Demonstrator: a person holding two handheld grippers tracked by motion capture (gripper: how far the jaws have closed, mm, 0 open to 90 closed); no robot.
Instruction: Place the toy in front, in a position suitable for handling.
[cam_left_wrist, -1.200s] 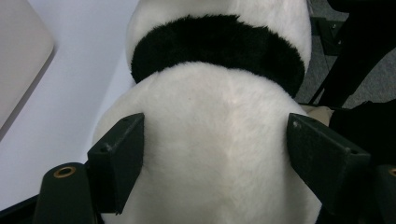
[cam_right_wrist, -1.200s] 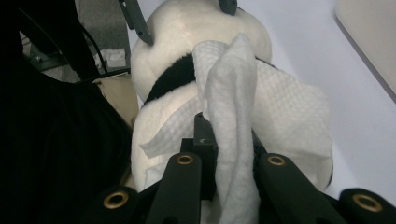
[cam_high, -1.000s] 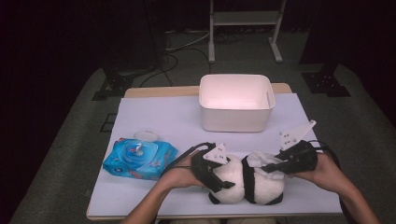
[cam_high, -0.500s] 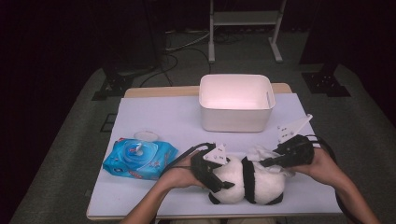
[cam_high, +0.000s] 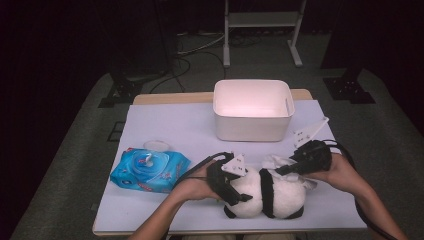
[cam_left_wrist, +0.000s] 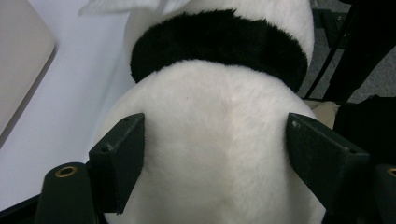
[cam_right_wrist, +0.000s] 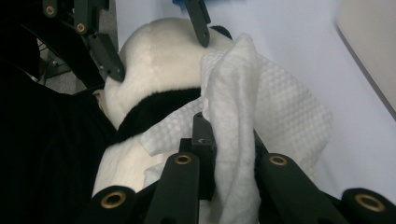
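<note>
A black-and-white plush panda (cam_high: 272, 192) lies near the table's front edge. My left gripper (cam_high: 239, 189) is shut on its white head (cam_left_wrist: 219, 154), one pad (cam_left_wrist: 119, 163) pressed into the fur on each side. My right gripper (cam_high: 282, 169) is shut on a white textured wipe (cam_right_wrist: 280, 121), which drapes over the panda's back (cam_right_wrist: 154, 60) by the black band. In the right gripper view its jaws (cam_right_wrist: 229, 135) pinch a fold of the wipe, and the left gripper (cam_right_wrist: 156, 39) straddles the head farther off.
A white plastic bin (cam_high: 252, 107) stands at the back centre. A blue pack of wipes (cam_high: 149, 170) lies at the left, with a round lid (cam_high: 156, 145) behind it. A pale lilac cover (cam_high: 170, 125) lies over the table.
My right gripper has shifted a little to the left over the panda's back, carrying the wipe with it. The left gripper and the panda's head have stayed put.
</note>
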